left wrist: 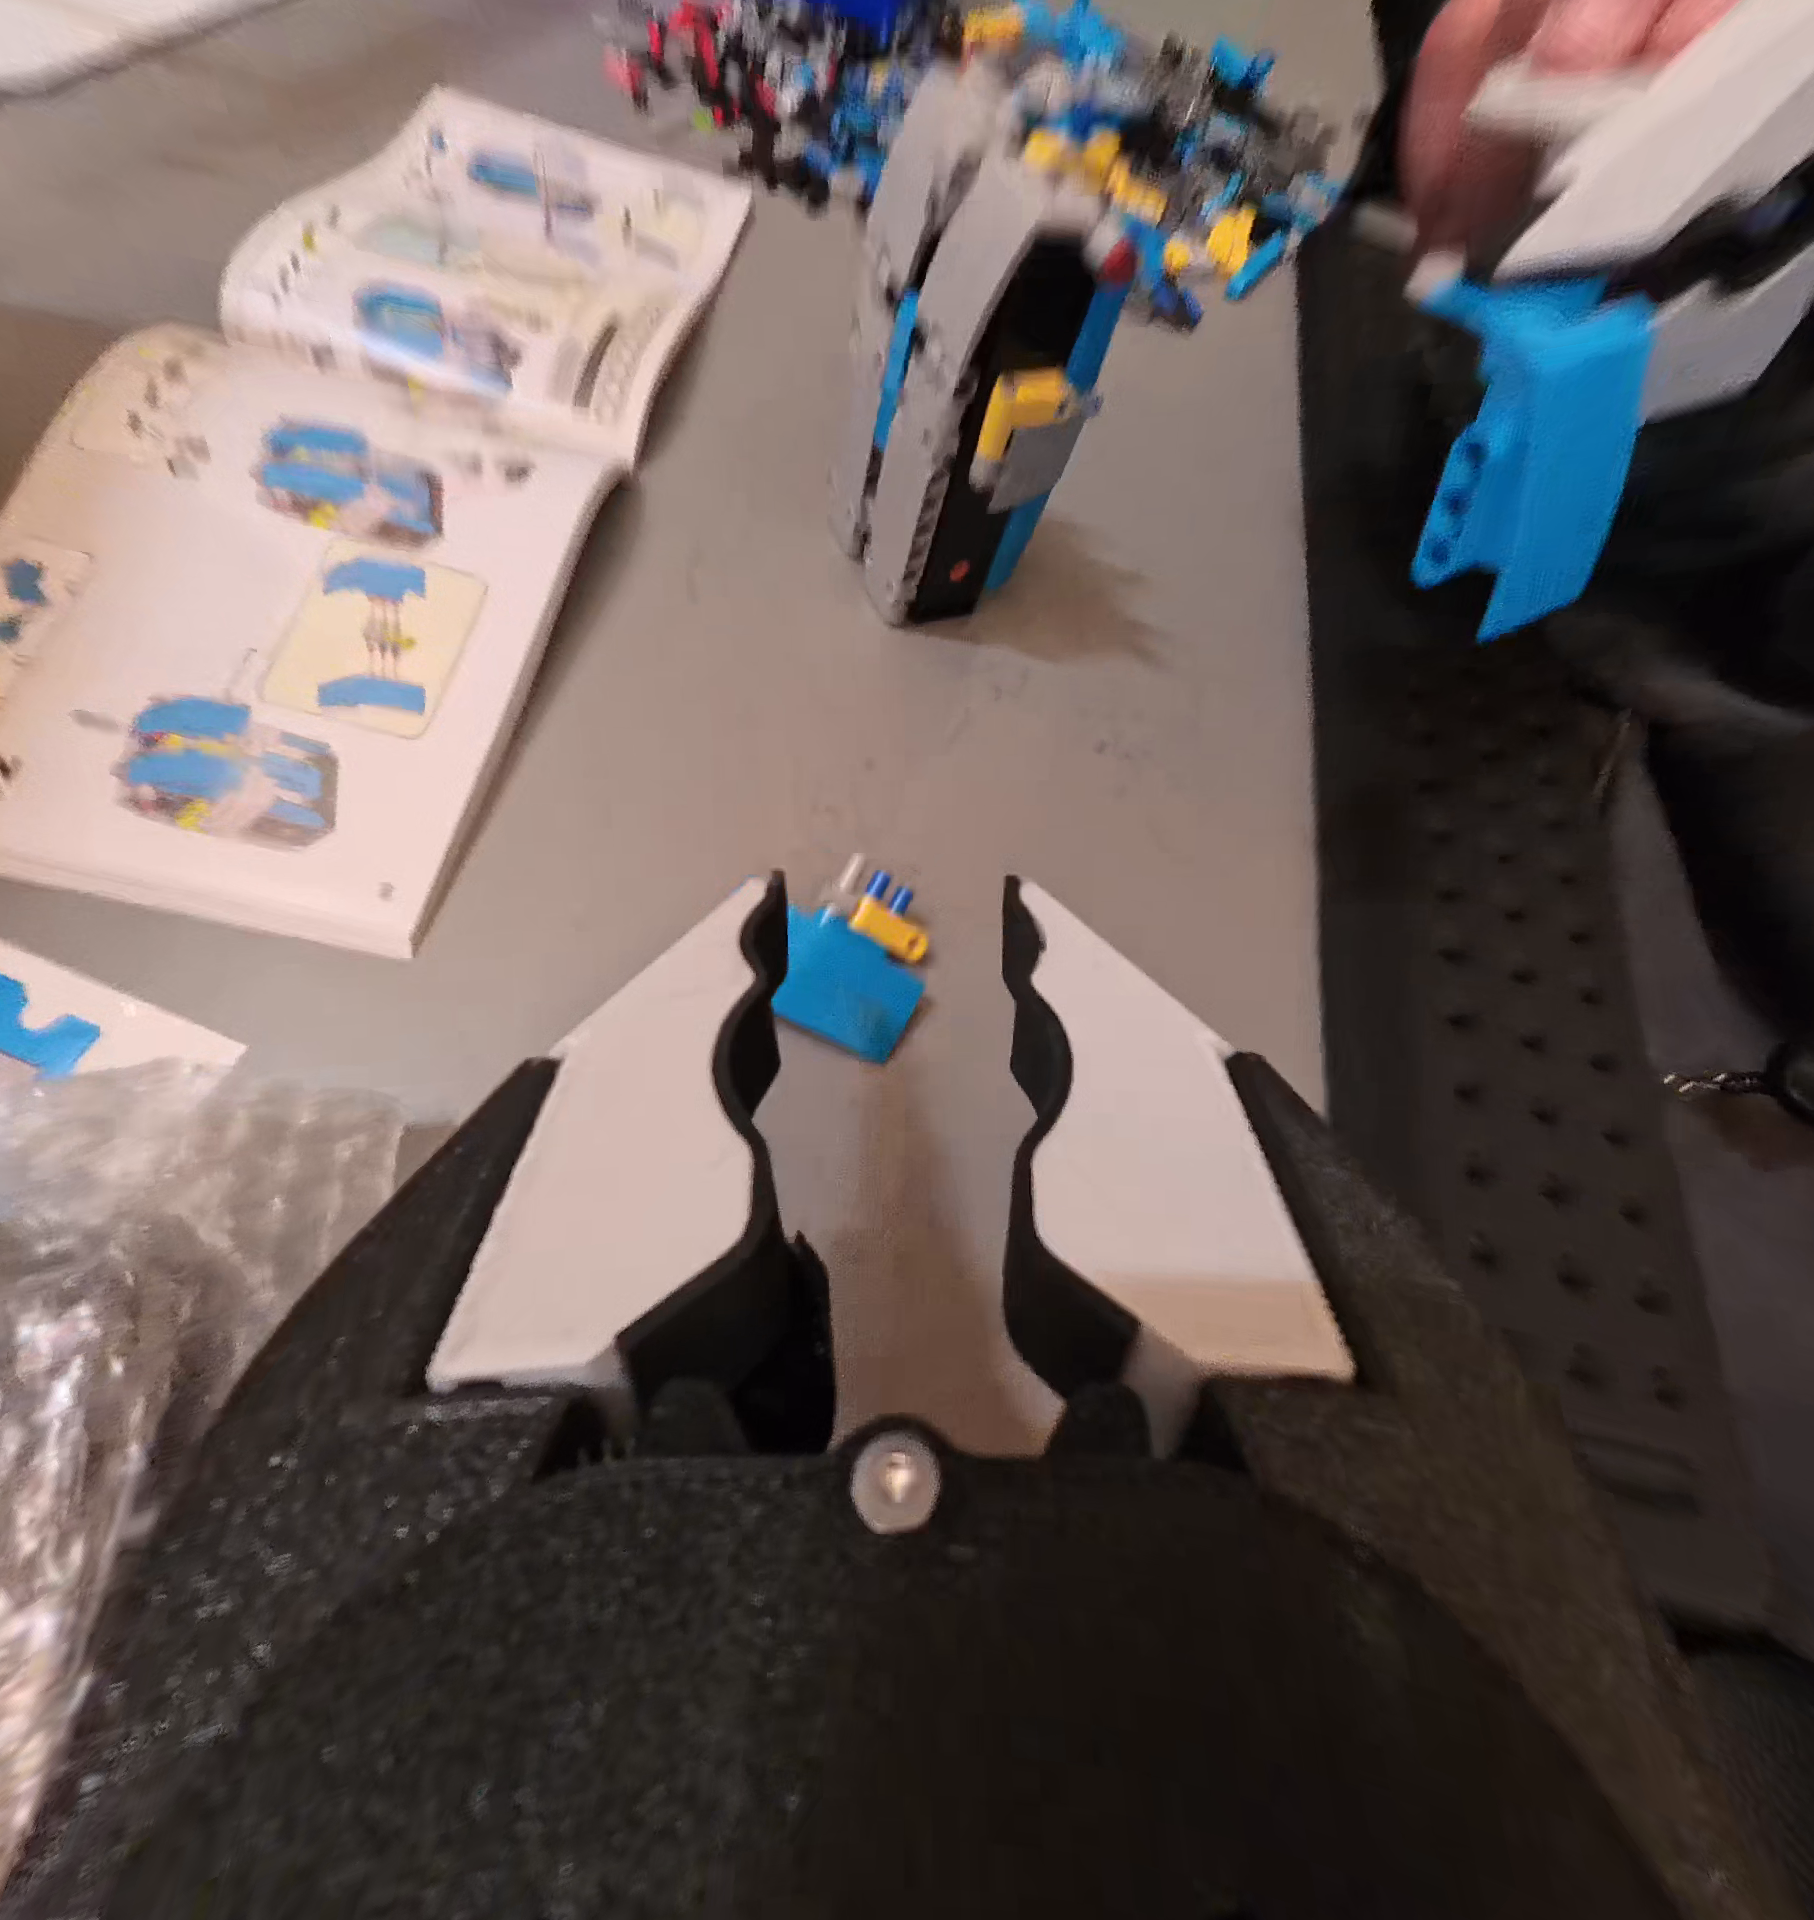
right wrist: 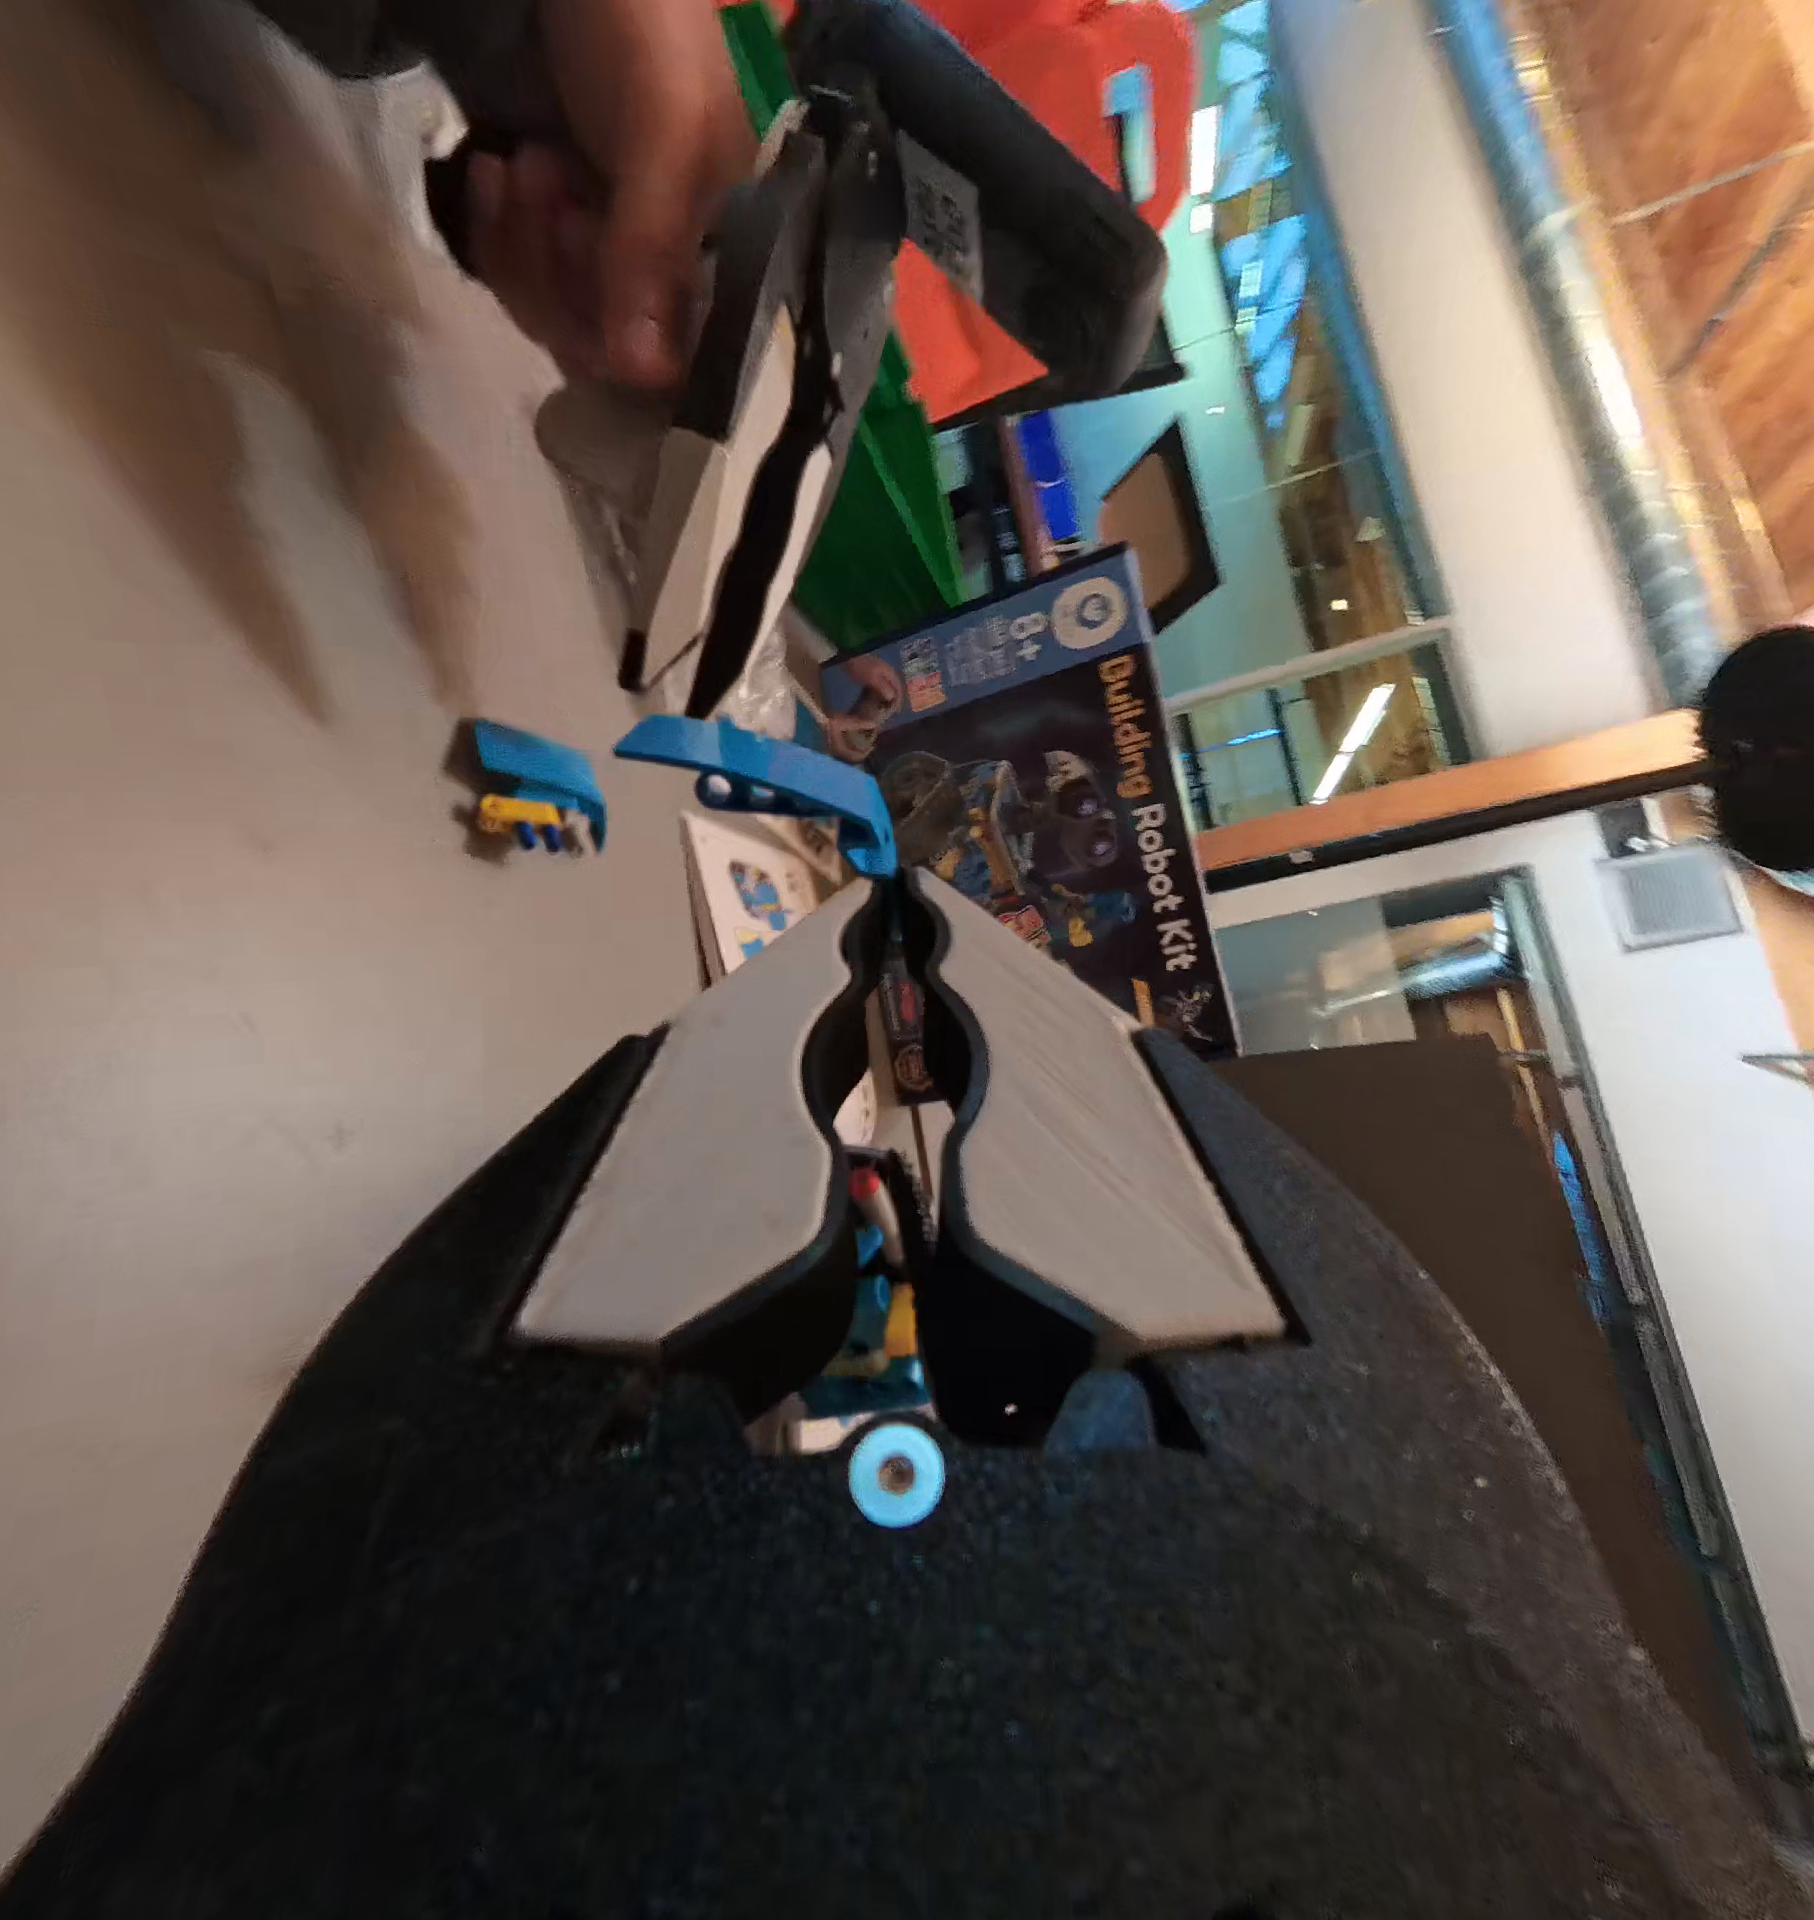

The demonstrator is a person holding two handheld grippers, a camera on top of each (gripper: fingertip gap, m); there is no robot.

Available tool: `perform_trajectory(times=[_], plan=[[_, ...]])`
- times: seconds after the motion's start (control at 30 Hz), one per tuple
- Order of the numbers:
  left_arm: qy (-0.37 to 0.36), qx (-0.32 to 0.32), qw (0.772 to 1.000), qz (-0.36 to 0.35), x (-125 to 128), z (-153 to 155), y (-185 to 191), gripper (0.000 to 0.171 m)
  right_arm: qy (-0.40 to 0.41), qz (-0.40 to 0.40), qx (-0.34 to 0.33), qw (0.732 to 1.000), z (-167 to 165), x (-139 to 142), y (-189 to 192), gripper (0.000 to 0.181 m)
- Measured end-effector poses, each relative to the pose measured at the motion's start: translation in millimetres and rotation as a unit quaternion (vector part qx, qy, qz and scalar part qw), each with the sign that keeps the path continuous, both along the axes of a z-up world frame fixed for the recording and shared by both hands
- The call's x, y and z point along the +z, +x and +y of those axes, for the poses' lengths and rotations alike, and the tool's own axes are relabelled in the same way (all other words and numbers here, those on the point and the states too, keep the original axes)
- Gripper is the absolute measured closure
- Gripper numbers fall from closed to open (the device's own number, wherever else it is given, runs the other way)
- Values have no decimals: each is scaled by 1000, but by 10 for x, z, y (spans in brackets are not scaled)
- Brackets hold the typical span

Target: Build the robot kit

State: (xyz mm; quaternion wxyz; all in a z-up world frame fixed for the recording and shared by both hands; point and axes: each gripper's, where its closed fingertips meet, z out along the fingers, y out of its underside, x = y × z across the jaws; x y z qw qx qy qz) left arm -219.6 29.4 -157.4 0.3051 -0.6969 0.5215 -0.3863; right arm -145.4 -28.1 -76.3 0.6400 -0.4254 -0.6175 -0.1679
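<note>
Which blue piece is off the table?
The curved blue panel, pinched in the right gripper; the small blue piece lies on the table.

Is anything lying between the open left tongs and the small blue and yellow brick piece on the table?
Nothing visible does. The left tongs stand open with the small brick piece right at their tips on bare grey table.

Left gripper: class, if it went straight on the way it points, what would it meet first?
Probably the small blue and yellow brick assembly on the grey table, just beyond the open left gripper; depth is unclear.
</note>
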Motion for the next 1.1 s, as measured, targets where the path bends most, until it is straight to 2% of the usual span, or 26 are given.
perform_trajectory(times=[0.07,0.13,0.2,0.27,0.33,0.37,0.47,0.53,0.6,0.67,0.7,0.73,0.8,0.83,0.9,1.0,1.1], plan=[[-11,-25,996,-86,323,-146,102,131,1,35,0,999,-66,-33,-41,180],[-81,-93,977,-177,619,-506,223,132,-2,47,1,999,-105,-79,-89,180],[-156,-154,951,-218,735,-829,322,134,39,49,-10,998,-92,-14,-79,180],[-198,-173,939,-222,683,-989,430,134,39,60,-5,997,-100,11,-98,180],[-222,-175,932,-227,641,-1047,508,140,40,57,1,998,-107,-1,-112,180],[-231,-173,928,-235,637,-1045,524,154,42,56,6,998,-111,-9,-117,179],[-223,-162,928,-252,626,-977,523,155,14,74,-1,997,-56,-50,-97,179],[-206,-150,928,-270,681,-917,498,157,-19,121,-12,992,18,-36,-60,177],[-172,-124,933,-291,748,-798,462,157,-70,171,-34,982,97,-6,26,157],[-155,-100,927,-326,872,-682,392,158,-155,237,-15,959,55,45,49,148],[-144,-86,925,-340,911,-625,369,158,-207,275,5,939,14,68,35,147],[-133,-79,925,-348,931,-601,359,158,-272,311,35,910,-49,76,-18,147],[-123,-72,925,-352,925,-607,382,157,-391,388,98,829,-161,127,-159,143],[-129,-82,923,-354,922,-658,402,157,-429,418,120,792,-174,152,-212,138],[-138,-86,920,-355,911,-720,450,157,-475,456,135,741,-128,146,-272,139],[-144,-96,920,-353,890,-823,512,157,-499,466,171,710,-161,165,-307,155],[-133,-101,927,-336,829,-920,585,158,-511,458,180,705,-189,134,-337,165]])
